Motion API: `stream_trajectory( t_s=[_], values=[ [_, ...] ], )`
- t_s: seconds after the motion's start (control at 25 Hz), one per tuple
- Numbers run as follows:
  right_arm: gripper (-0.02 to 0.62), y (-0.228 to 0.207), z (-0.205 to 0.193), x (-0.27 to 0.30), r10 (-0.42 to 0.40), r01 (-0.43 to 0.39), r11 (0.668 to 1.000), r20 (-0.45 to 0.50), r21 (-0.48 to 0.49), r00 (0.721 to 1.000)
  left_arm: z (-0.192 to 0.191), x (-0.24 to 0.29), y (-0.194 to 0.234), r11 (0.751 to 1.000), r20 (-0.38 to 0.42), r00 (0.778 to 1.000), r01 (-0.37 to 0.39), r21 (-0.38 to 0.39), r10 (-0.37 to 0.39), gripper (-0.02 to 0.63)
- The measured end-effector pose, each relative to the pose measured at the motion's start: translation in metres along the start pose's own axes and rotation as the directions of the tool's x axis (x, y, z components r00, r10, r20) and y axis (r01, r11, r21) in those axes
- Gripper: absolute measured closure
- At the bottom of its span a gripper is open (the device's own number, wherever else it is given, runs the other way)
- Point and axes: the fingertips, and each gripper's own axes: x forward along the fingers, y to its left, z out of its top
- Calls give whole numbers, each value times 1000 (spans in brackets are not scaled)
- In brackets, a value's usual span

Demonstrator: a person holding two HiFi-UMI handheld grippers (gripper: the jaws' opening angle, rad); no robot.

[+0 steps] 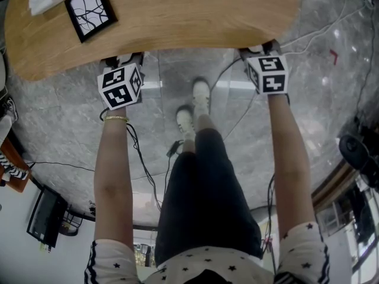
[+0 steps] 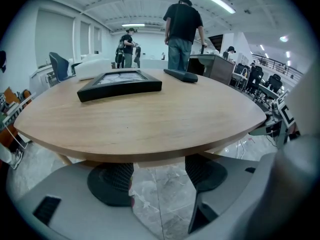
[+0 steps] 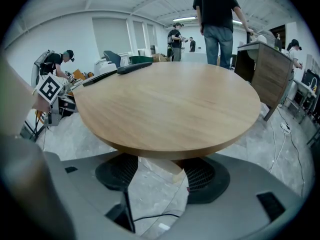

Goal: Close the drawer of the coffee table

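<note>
Drawer: not plainly in any view. It should sit under the near rim of the tabletop (image 1: 177,16), where both grippers point. A pale strip (image 2: 155,160) just below the rim in the left gripper view may be its front; can't tell, nor whether it's open or shut.

Left gripper (image 2: 157,176): jaws wide apart, holding nothing, strip and floor (image 1: 177,99) between them. Right gripper (image 3: 160,171): jaws also wide apart and empty, with a pale wood piece (image 3: 170,168) beyond the gap, a leg or part of the drawer, unclear.

Risks:
- Open jaws could slide under the rim and miss the front.
- An uneven push from the two sides could skew and jam the drawer.
- The table may skid on the glossy floor, shifting the frame (image 1: 90,10) and remote (image 2: 181,75).
- A cable (image 1: 145,170) runs by the feet and could snag.

Hidden: in the head view the tabletop covers the jaw tips. Contact with the table can't be told. The table's far edge is cut off.
</note>
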Motion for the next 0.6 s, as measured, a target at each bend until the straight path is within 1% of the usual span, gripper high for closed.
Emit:
stream_trajectory(
  t_s=[0.2,0.48,0.6],
  values=[
    [310,-1,3,0,0,0,1000,2,-1,1000,2,0,0,1000,8,1000,-7,-10,7,273],
    [310,-1,1,0,-7,7,1000,-2,-14,1000,1,-1,0,1000,11,1000,-12,-1,12,273],
    [310,1,5,-4,-16,16,1000,-3,-14,1000,-1,-2,3,1000,11,1000,-25,-19,25,272]
  ],
)
